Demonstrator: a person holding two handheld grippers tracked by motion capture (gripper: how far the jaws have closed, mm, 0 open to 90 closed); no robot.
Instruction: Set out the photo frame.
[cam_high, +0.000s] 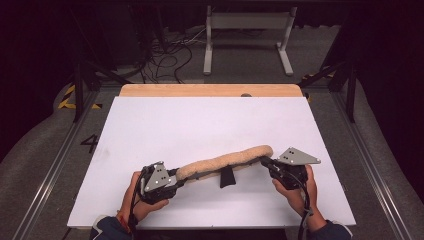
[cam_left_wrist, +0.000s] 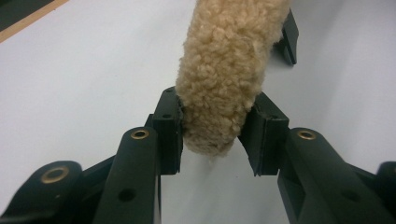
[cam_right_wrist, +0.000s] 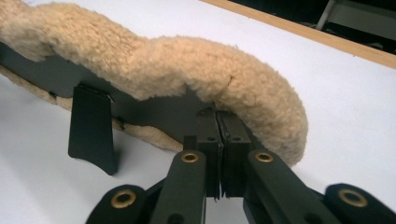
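Two hand-held grippers are holding a fleecy pad (cam_high: 225, 161) above the white tabletop (cam_high: 200, 125): left hand-held gripper (cam_left_wrist: 217, 128) squeezing its near end, right hand-held gripper (cam_right_wrist: 218, 135) pinching its dark underside flap, long axis running between them.

Left tongs (cam_high: 176, 176), right tongs (cam_high: 265, 162): matte black jaws with brass-ringed pivots and small screw holes; grey three-cornered top plates dotted with holes; trailing black cables. Dark sleeves at both wrists.
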